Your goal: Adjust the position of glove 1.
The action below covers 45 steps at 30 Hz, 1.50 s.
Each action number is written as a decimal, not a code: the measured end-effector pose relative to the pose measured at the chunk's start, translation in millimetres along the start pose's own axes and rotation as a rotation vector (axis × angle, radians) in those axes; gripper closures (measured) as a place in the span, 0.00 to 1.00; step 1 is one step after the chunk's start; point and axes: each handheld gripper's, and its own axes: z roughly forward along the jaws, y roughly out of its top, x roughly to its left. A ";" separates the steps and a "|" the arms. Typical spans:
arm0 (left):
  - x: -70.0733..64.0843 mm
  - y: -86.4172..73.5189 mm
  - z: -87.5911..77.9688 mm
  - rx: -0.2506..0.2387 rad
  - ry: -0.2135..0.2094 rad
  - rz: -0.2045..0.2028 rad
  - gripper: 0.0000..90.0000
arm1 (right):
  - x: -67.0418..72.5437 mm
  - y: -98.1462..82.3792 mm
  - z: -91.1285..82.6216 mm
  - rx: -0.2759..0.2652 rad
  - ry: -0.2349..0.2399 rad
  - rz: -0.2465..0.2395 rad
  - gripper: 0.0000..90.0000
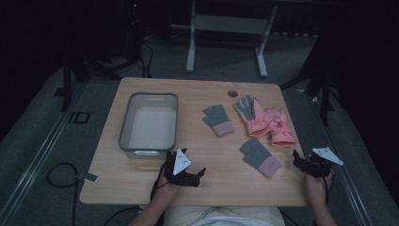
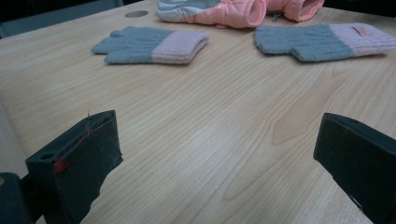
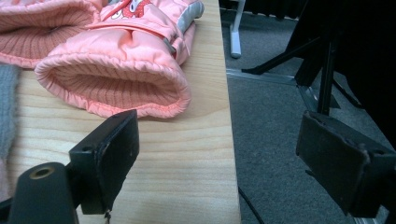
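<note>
Four gloves lie on the table (image 1: 141,183); grey bin (image 1: 123,127) stands empty toward the left edge. Likely job, judged from the layout: gloves into bin.

Left gripper (image 1: 201,172) sits near the front edge, jaws spread wide, nothing between them. In its own view the jaws frame bare wood, with the far grey glove (image 2: 149,45) and the near grey glove (image 2: 322,41) lying flat beyond.

Right gripper (image 1: 297,157) hangs at the right edge, jaws released, holding nothing. In its own view one jaw is over the table and the other over the floor; the cuff of the pink glove (image 3: 112,81) lies just ahead, close to the right edge. A second pink glove (image 1: 252,115) lies beside it, the two touching or overlapping.

Risks:
- Pink glove is so near the right edge that a sideways nudge from a jaw could push it off to the floor.
- The puffy cuff may squash and slip out of a shallow pinch.
- With the pink gloves touching, lifting one may drag the other along.
- Grey knit lies flat, so jaws may scrape wood and catch only a few threads.
- The bin is well away from the right gripper, so a loose hold could drop a glove on the way across.
</note>
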 end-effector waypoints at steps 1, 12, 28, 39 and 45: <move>0.2 0.0 -0.2 -0.001 0.000 0.000 0.00 | 0.0 -0.1 -0.3 -0.003 0.001 0.002 0.15; -4.9 -0.7 -1.9 0.002 -0.004 0.032 0.00 | 2.0 -0.4 -1.1 0.026 0.010 0.000 0.14; -4.9 -0.8 -2.0 0.001 -0.004 0.031 0.00 | -4.4 31.0 -9.8 0.043 0.026 0.045 0.14; -3.0 -0.7 -1.9 0.003 -0.007 0.014 0.00 | 5.3 68.1 -12.0 -0.013 0.060 0.033 0.14; -3.6 -0.7 -1.8 0.004 -0.007 0.017 0.00 | 17.2 91.2 -10.1 -0.034 0.087 0.007 0.14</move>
